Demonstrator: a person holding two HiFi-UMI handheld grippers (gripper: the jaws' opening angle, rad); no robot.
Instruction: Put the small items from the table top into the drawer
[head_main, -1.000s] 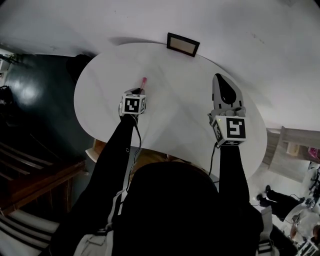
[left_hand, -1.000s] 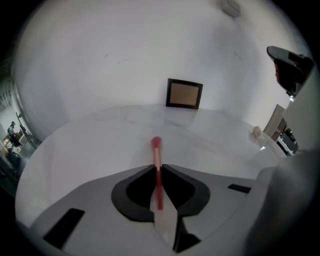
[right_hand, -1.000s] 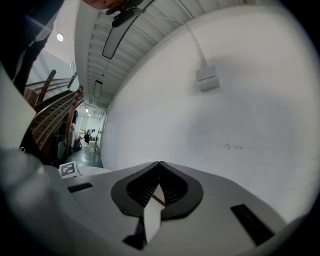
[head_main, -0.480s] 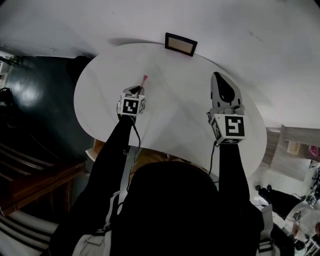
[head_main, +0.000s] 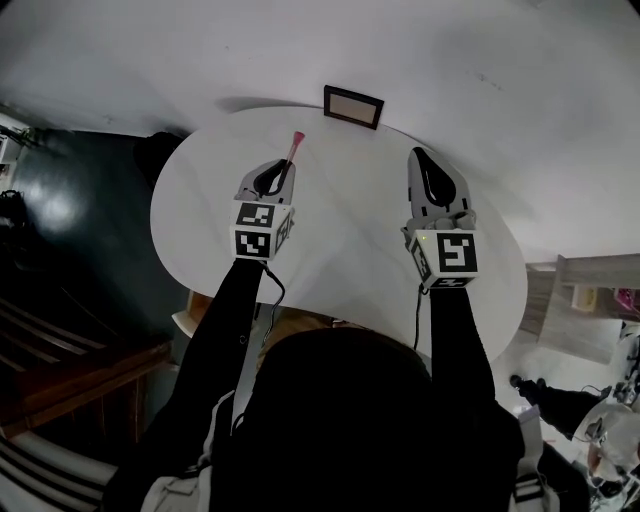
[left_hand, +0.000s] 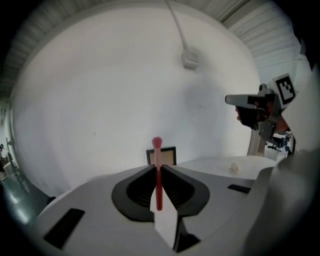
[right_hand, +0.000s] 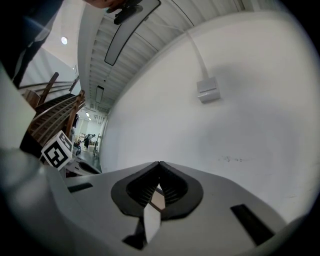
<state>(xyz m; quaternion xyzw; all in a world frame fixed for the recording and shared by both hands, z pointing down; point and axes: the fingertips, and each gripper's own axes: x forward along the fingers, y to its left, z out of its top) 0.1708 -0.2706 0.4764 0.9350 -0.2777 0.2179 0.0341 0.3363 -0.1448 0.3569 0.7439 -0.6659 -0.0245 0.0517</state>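
Upward since a second ago, our left gripper (head_main: 288, 166) has lifted off the white counter (head_main: 345, 235), clenched on the pink-tipped stick (head_main: 296, 142) jutting beyond its tips. We judge the carry begun; next we must reach the drawer, unseen here. Our right gripper (head_main: 418, 156) hangs closed and empty. Beyond both, a small frame (head_main: 352, 105) stands by the white wall (head_main: 520, 70).

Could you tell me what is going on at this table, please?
A person works at a white round table with a gripper in each hand. The left claw is clamped on a thin red stick with a pink tip. The right claw is shut and empty over the table.
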